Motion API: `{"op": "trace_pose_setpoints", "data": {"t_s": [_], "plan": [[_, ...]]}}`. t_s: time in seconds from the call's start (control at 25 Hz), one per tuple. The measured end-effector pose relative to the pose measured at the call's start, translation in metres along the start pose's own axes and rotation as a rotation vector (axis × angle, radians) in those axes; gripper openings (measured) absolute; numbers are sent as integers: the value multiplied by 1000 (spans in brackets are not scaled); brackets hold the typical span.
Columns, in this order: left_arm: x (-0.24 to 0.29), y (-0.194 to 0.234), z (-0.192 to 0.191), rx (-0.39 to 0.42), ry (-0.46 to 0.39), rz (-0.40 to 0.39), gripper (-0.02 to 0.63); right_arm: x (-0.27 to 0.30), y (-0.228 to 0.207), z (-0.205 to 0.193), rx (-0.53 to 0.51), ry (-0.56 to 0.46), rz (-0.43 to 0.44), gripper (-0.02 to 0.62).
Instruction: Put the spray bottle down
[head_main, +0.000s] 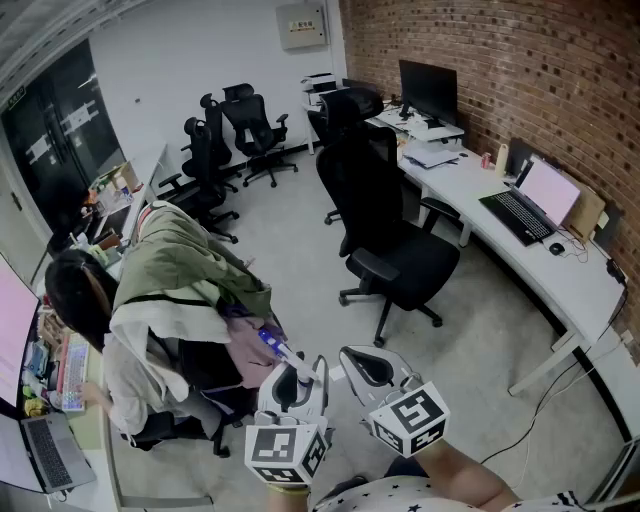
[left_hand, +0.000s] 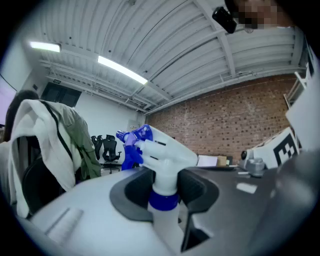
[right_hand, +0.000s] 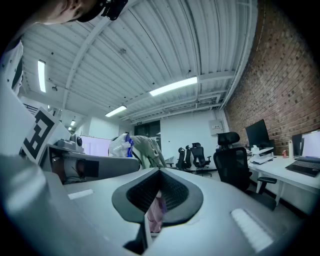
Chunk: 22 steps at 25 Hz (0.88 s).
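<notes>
The left gripper has its pads pressed on the neck of the spray bottle, just above the blue collar. It holds the bottle upright in mid-air beside the coat-draped chair. To set it down well, bring the base flat onto a firm surface, then part the jaws straight sideways, clear of the trigger head. The right gripper is closed, and the pinkish scrap in its slit may be pinched or only behind.
</notes>
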<state>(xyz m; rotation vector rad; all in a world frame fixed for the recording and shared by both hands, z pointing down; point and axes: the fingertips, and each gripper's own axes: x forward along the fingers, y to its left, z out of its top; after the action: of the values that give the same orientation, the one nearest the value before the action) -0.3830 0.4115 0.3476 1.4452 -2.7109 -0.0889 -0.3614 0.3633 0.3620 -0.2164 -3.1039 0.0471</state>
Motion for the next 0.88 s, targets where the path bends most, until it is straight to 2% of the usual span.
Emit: {"op": "trace_pose_setpoints", "data": {"t_s": [0.24,0.48,0.64,0.88], "plan": [[20,-20,-2,14,10,-60,127,-4,-28,-4,10,5,-40,-2],[74,-70,-5,4,12,-120,127,-33,-99,-6,9,5,-109,-2],[126,-121,-8,-21,14,-159,127,-60,-166,-7,1,27,-148,-2],[202,-228,-9,-62,-1,-254,127,-122,-276,-1,-20,41,-214,-2]]}}
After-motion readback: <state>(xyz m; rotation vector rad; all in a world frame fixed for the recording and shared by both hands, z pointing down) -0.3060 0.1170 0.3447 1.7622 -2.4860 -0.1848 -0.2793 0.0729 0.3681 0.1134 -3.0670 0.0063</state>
